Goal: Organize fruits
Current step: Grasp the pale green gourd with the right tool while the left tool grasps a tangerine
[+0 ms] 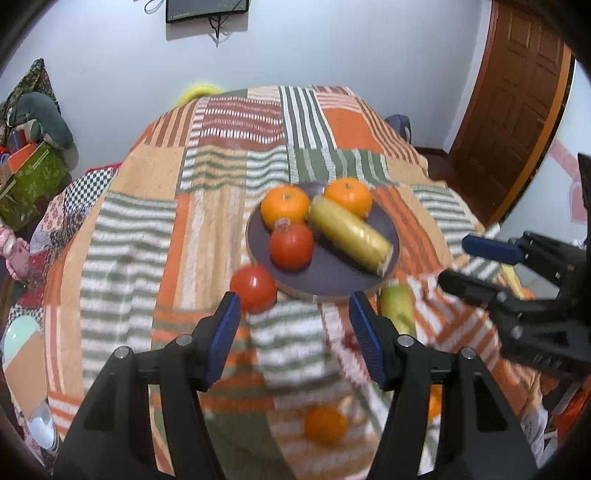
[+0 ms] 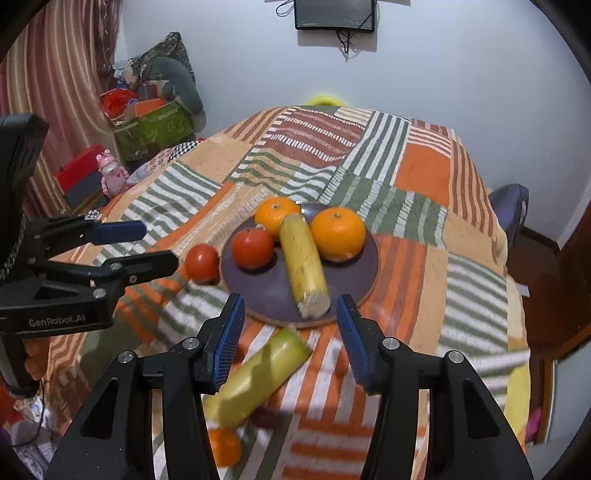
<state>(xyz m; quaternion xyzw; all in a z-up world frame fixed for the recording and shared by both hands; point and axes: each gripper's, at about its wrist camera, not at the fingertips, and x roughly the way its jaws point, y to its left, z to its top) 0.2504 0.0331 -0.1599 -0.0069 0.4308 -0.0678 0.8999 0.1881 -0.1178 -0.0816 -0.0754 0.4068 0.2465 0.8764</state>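
Observation:
A dark purple plate (image 1: 332,275) (image 2: 266,291) on the patchwork cloth holds two oranges (image 1: 285,206) (image 2: 338,233), a red round fruit (image 1: 291,245) (image 2: 253,247) and a yellow cob (image 1: 351,234) (image 2: 303,266). A second red fruit (image 1: 254,290) (image 2: 202,262) lies off the plate's left rim. A yellow-green cob (image 2: 258,376) (image 1: 397,310) and a loose orange (image 1: 325,424) (image 2: 221,445) lie on the cloth nearer me. My left gripper (image 1: 295,306) (image 2: 159,247) hovers open and empty before the plate, beside the loose red fruit. My right gripper (image 2: 290,306) (image 1: 455,261) is open and empty above the loose cob.
The cloth-covered table (image 1: 207,173) drops away at its far and side edges. Boxes and bags (image 2: 155,122) are piled at the back left with a pink toy (image 2: 110,177). A wooden door (image 1: 517,110) stands at the right. A screen (image 2: 334,14) hangs on the wall.

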